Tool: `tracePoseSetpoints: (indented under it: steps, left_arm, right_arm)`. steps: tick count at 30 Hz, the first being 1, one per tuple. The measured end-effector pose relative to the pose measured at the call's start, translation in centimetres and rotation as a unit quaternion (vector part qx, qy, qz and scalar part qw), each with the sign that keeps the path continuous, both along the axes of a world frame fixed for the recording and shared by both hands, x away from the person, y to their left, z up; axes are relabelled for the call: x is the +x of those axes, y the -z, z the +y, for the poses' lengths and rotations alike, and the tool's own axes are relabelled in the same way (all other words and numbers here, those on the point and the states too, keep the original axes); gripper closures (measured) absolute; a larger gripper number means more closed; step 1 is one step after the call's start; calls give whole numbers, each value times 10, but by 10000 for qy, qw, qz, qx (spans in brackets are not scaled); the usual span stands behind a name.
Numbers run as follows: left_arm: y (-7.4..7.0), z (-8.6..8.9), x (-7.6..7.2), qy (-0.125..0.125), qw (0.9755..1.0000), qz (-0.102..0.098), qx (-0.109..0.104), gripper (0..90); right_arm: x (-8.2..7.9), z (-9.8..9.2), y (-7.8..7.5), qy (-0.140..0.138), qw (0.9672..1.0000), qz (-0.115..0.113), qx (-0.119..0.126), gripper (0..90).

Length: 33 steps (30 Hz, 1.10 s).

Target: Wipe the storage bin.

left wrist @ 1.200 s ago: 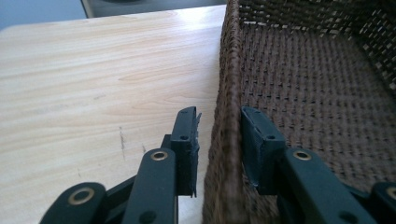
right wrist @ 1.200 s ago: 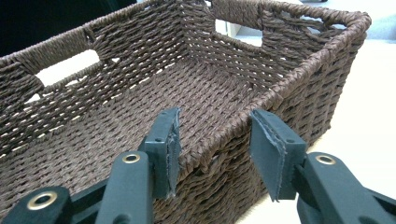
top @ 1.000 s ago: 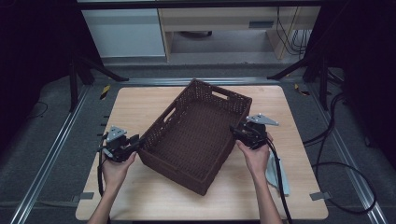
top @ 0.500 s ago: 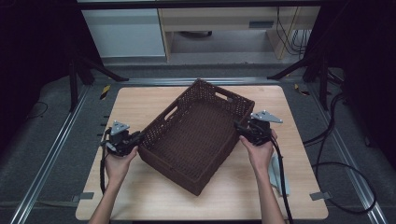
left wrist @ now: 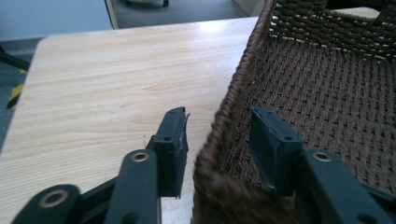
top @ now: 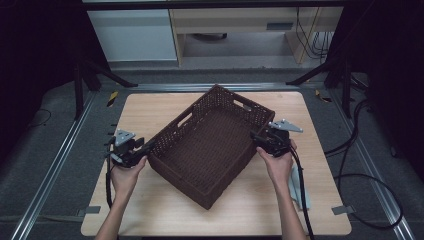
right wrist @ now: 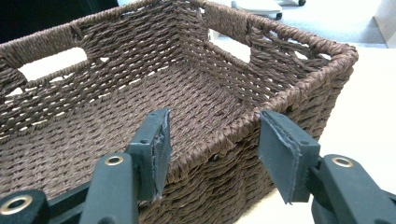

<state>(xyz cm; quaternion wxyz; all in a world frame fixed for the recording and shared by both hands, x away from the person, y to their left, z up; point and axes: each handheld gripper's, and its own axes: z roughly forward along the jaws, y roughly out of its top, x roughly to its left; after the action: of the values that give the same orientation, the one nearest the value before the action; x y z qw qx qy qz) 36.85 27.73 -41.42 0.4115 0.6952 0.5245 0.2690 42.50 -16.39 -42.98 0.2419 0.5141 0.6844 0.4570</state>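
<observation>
The brown woven basket (top: 210, 145) sits askew mid-table (top: 150, 110); the left gripper (top: 142, 149) straddles its rim, jaws just opened and clear of the weave; the right gripper (top: 256, 137) straddles the opposite rim, jaws apart, not pressing.

wooden table (top: 150, 107); grey cloth (top: 299, 186) near right edge; white cabinet (top: 132, 35) behind

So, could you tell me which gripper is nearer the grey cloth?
Right. The right gripper, astride the basket's rim, is just beyond the cloth; the left gripper, jaws just opened around the opposite rim, is across the basket.
</observation>
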Motion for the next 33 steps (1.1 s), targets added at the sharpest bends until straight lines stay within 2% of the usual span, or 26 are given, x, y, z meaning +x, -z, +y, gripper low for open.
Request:
tracePoseSetpoints:
  steps: [3,6,8,10,11,13,17,22,24,26,27,30,33]
  left_arm:
    - [-4,1,-11,-17,10000,10,0,532]
    - [-3,1,-20,-6,9999,17,-144,525]
    - [-2,0,-21,-4,9998,-5,-191,525]
    - [0,-3,-19,-19,9998,46,-171,521]
    - [0,-4,-18,-61,9999,-14,-100,516]
    - [1,-5,-17,-111,9999,-4,-102,521]
    - [2,-2,-11,-163,9997,6,-167,531]
    - [4,-2,3,-275,9996,-32,-110,541]
    - [4,-1,9,-292,9995,-40,-150,543]
    - [4,0,12,-279,9995,-34,-118,544]
    - [3,0,12,-267,9996,-22,-116,544]
    - [1,0,10,-258,9996,-16,-95,526]
    - [-2,2,2,-235,9996,-43,-153,503]
  right_arm:
    - [-7,1,-1,15,10000,19,-39,444]
    - [-13,1,-3,38,10000,19,-86,444]
    - [-15,2,-4,18,9998,-20,-207,463]
    - [-16,3,-7,-79,9994,-55,-343,462]
    - [-16,3,-8,-135,9992,-56,-366,454]
    - [-16,1,-9,-187,9991,-87,-363,422]
    - [-12,-10,-10,-41,9995,-185,-257,385]
    - [-4,-20,-8,141,9996,-189,-137,363]
    - [-3,-19,-6,149,9996,-158,-179,362]
    - [-4,-17,-5,156,9991,-210,-331,366]
    - [-4,-17,-5,173,9990,-190,-373,370]
    - [-5,-16,-4,268,9991,-124,-302,387]
    - [-7,-16,-3,340,9991,-129,-206,401]
